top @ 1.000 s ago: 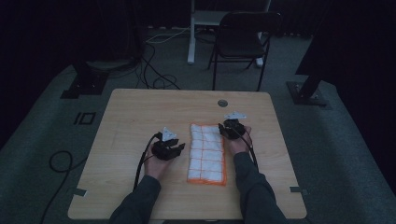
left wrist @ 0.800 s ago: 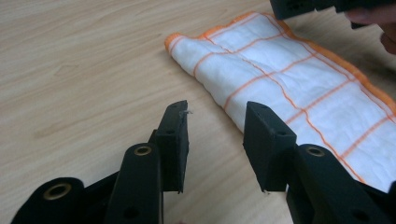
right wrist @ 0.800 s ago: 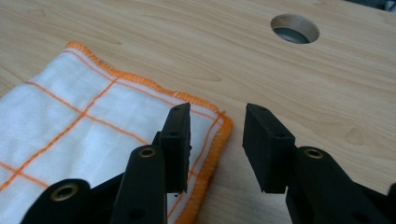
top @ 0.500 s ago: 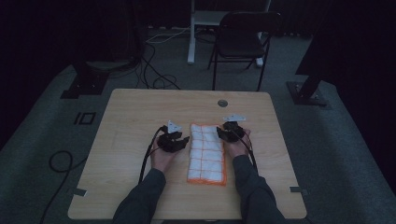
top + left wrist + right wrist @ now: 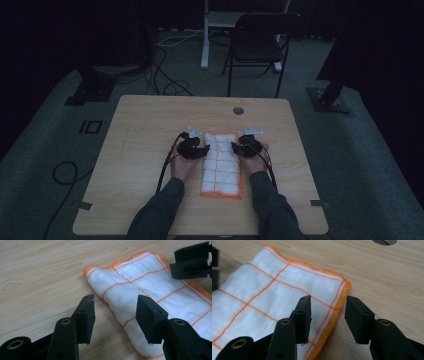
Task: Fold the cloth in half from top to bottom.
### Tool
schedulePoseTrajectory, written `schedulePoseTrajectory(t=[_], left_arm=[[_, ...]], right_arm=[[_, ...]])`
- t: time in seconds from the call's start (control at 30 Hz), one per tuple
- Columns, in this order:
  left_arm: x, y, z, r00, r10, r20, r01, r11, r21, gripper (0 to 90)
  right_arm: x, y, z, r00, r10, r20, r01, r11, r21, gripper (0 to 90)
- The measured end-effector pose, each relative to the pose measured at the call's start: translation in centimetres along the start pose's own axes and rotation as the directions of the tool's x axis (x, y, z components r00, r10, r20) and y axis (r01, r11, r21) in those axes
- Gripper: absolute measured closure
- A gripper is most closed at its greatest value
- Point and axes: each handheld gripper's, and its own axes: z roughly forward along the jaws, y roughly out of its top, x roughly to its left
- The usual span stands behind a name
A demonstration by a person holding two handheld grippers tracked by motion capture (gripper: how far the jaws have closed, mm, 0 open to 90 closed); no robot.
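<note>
A folded white cloth with an orange grid and orange hem (image 5: 221, 163) lies flat on the wooden table (image 5: 150, 125), long side running away from the person. My left gripper (image 5: 199, 150) sits at the cloth's left edge near its far end. Seen from the left gripper view, the left gripper (image 5: 115, 315) is open, its jaws straddling the folded edge of the cloth (image 5: 150, 287). My right gripper (image 5: 240, 148) is at the right edge. The right gripper (image 5: 328, 315) is open in its own view, jaws either side of the cloth's (image 5: 262, 295) orange hem near the far corner.
A round cable hole (image 5: 238, 110) is set in the table near its far edge; the hole (image 5: 384, 241) also shows beyond the cloth. A dark folding chair (image 5: 260, 40) stands behind the table. Cables (image 5: 165, 165) trail back from the grippers.
Both grippers have slid forward along the cloth and inward to its far side edges. The cloth has not moved.
</note>
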Motion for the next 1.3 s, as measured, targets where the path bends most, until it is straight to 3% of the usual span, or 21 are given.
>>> schedulePoseTrajectory(t=[0.2,0.27,0.4,0.53,0.73,0.9,1.07,1.3], left_arm=[[0.1,0.1,1.2,0.9995,-0.012,-0.029,0.013,0.9986,0.052,50.3],[0.4,0.0,1.5,0.9993,-0.030,-0.024,0.031,0.9976,0.061,51.1],[0.3,-0.1,1.5,0.9996,-0.024,-0.017,0.025,0.9974,0.068,52.9],[0.2,-0.1,1.5,0.9999,-0.015,-0.005,0.016,0.9972,0.073,56.9],[-0.2,0.0,1.7,0.9998,-0.001,0.018,-0.001,0.9966,0.083,74.1],[-0.2,0.2,1.7,0.9997,0.008,0.021,-0.009,0.9960,0.089,83.8],[-0.1,0.6,1.3,0.9997,0.024,0.008,-0.024,0.9961,0.085,86.6],[0.2,1.3,0.0,0.9998,0.009,0.017,-0.010,0.9994,0.033,86.9]], right_arm=[[0.1,-0.3,0.3,0.9999,0.012,0.005,-0.012,0.999,0.030,55.7],[0.0,-0.5,0.5,0.9997,0.022,0.005,-0.023,0.999,0.040,56.3],[0.0,-0.7,0.4,0.9980,0.063,-0.006,-0.063,0.997,0.052,57.7],[0.0,-0.7,0.4,0.9979,0.063,-0.017,-0.062,0.996,0.058,62.6],[0.5,-0.6,0.4,0.9978,0.046,-0.047,-0.043,0.997,0.061,79.8],[0.7,-0.5,0.4,0.9987,0.014,-0.049,-0.011,0.998,0.062,84.5],[0.9,-0.3,0.1,0.9996,-0.008,-0.025,0.009,0.999,0.032,85.0],[1.0,0.8,-1.0,0.9995,-0.023,-0.024,0.022,1.000,-0.020,84.9]])
